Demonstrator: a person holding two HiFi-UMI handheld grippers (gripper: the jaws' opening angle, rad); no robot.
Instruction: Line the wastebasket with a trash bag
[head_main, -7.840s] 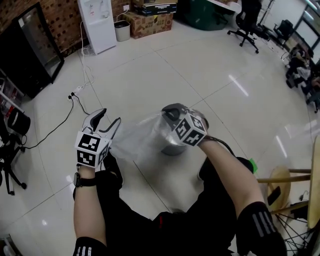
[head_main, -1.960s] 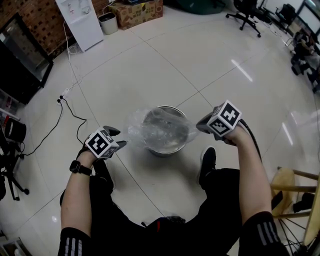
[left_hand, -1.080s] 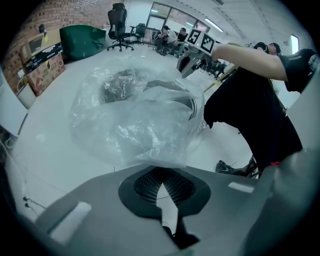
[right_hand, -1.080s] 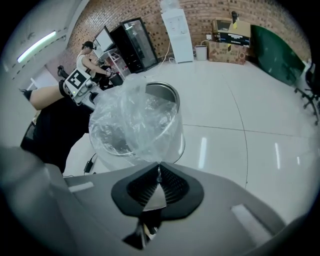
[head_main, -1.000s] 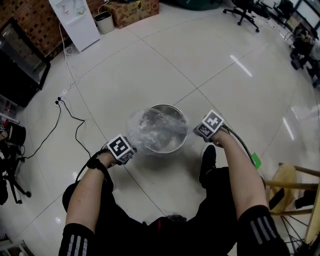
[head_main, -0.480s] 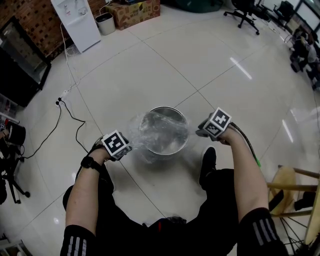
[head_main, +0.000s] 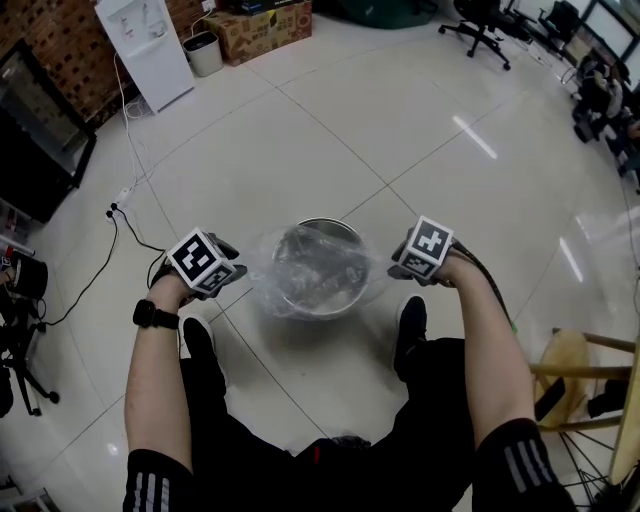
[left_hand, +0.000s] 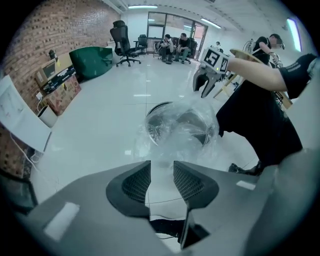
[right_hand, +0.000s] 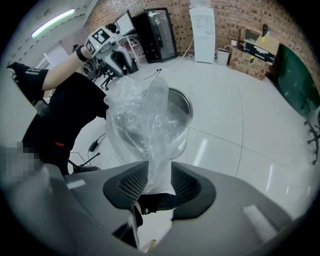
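The metal wastebasket (head_main: 322, 222) stands on the floor. The clear trash bag (head_main: 262, 285) sits in it, with its mouth folded out over the rim and bulging down the outside on both flanks.

My left gripper (left_hand: 161, 172) hangs to the left of the wastebasket, clear of the rim. Its jaws have just been opening and stand spread, with no film caught between the pads.

My right gripper (right_hand: 159, 177) hangs just beside the wastebasket's right flank. Its jaws have just been opening too, and a loose tongue of film runs up between them, unpinched.

I judge the bag to be feather-light, limp and slick. It will crumple and cling, and it could slide back off the smooth rim if tugged unevenly. If the collar needs resetting, I would pinch the hem firmly on opposite sides of the wastebasket and pull gently, so the thin film does not tear.
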